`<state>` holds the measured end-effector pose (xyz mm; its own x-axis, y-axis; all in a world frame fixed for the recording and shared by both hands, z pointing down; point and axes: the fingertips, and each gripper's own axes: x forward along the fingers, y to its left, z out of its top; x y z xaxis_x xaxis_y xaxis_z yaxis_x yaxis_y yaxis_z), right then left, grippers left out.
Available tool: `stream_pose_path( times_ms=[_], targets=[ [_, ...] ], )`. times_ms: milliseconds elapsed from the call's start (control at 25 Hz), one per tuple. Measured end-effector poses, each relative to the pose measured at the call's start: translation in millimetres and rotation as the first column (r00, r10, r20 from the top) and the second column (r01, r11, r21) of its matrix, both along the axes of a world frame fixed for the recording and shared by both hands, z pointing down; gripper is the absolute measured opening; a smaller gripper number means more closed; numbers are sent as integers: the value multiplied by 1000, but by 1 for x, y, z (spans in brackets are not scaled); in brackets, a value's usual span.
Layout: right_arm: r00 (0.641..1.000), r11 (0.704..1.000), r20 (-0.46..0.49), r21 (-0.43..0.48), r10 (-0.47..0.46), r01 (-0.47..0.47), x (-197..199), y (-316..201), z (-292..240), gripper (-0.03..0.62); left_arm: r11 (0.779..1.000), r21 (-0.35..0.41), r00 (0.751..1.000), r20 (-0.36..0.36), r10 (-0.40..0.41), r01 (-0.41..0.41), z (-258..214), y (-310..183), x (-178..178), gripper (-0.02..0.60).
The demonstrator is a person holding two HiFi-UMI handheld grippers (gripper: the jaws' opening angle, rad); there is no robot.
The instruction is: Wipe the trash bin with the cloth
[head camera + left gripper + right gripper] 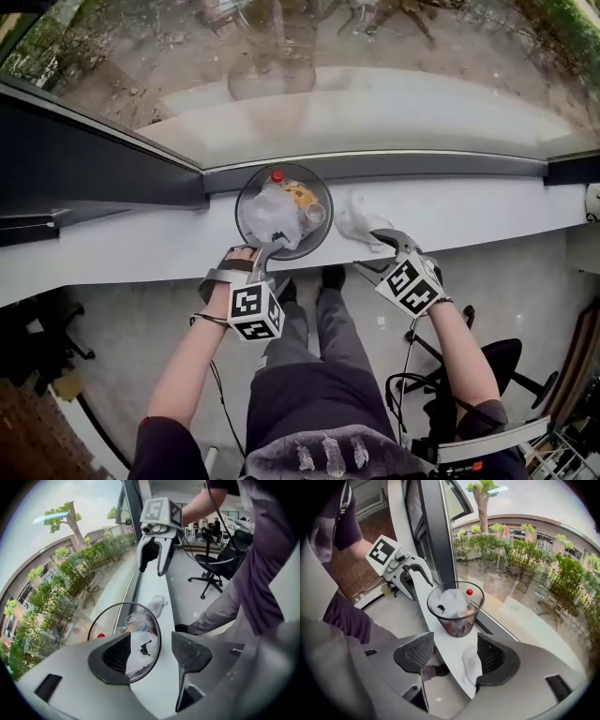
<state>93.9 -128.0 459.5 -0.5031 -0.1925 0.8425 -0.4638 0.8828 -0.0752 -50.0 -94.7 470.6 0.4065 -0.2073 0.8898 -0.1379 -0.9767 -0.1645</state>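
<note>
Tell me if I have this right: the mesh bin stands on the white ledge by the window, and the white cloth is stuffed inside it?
No. The cloth is not inside the bin: it lies on the ledge beside it, on the person's right, as the head view shows. The bin does stand on the white ledge by the window.

I work in an office: black swivel chairs (219, 562) on a grey floor (141, 375), and a long white sill (487, 214) under big windows (375, 56).

trash bin (107, 620): near wall hidden behind a jaw of the left gripper (151, 639).
cloth (471, 663): far edge covered by a jaw of the right gripper (455, 641).
bin contents (281, 211): too jumbled to identify.
</note>
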Motion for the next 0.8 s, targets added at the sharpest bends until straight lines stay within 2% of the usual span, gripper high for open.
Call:
stream_pose_path(
  times_ms=[40,200,280,360,400,680,800],
  targets=[
    [999,1000,-42,-18,-8,7,6,-4,20,275,1000,-3,999,35,-1,1,15,-2,-4,250],
    [981,986,-185,-162,-61,30,29,-4,102,275,1000,-26,991,136,2,2,59,-3,-16,250],
    [970,985,-235,-171,-61,20,41,-10,137,275,1000,-13,988,157,9,-7,69,-6,-17,249],
    [957,986,-286,-167,-57,9,53,-15,171,275,1000,2,988,153,-3,3,71,-7,-16,235],
    [951,985,-305,-171,-55,2,57,-16,187,275,1000,14,989,146,-12,10,70,-8,-15,202],
    [918,989,-395,-147,-32,-29,68,-32,280,273,997,74,996,92,-21,14,53,-11,-4,169],
    [923,980,-385,-191,-20,-58,70,-24,298,259,997,79,998,68,-18,13,48,-11,2,152]
  ],
)
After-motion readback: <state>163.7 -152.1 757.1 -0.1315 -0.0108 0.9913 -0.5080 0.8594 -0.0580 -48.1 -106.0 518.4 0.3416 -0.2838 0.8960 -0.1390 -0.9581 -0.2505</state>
